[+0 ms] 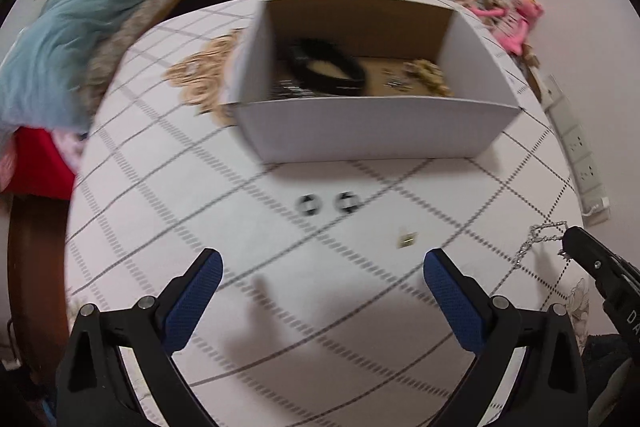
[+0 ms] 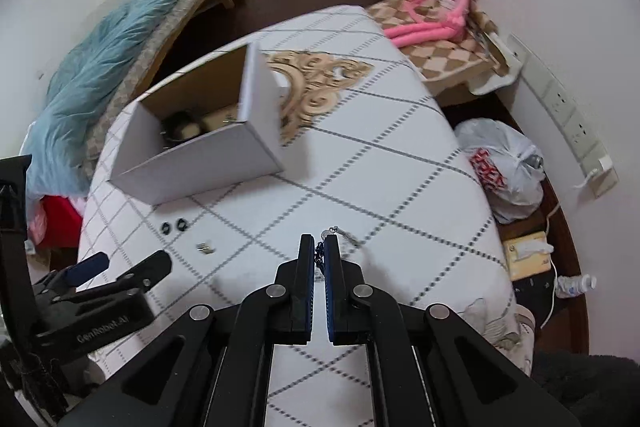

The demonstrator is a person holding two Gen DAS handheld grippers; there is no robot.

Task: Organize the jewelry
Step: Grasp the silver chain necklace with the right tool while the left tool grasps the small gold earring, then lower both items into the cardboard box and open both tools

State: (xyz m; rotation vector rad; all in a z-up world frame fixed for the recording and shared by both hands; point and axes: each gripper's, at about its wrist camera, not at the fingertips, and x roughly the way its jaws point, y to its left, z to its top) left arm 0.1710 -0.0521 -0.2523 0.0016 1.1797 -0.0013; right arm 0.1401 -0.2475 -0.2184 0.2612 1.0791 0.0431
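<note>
A white cardboard box [image 1: 372, 131] stands on the quilted bed and holds a black bracelet [image 1: 326, 67] and gold jewelry [image 1: 428, 75]; it also shows in the right wrist view [image 2: 200, 163]. Two small black-and-silver earrings [image 1: 328, 203] and a small gold piece [image 1: 407, 239] lie in front of it. My left gripper [image 1: 322, 267] is open and empty above the bed. My right gripper [image 2: 319, 243] is shut on a silver chain necklace [image 2: 340, 233], which trails onto the bed [image 1: 536, 239].
A blue fluffy blanket [image 1: 92, 27] lies on a bench at left. A pink plush toy [image 2: 436, 11] sits at the bed's far right. A plastic bag [image 2: 504, 171], a tissue box [image 2: 528, 255] and a wall power strip [image 2: 568, 123] are to the right, below the bed edge.
</note>
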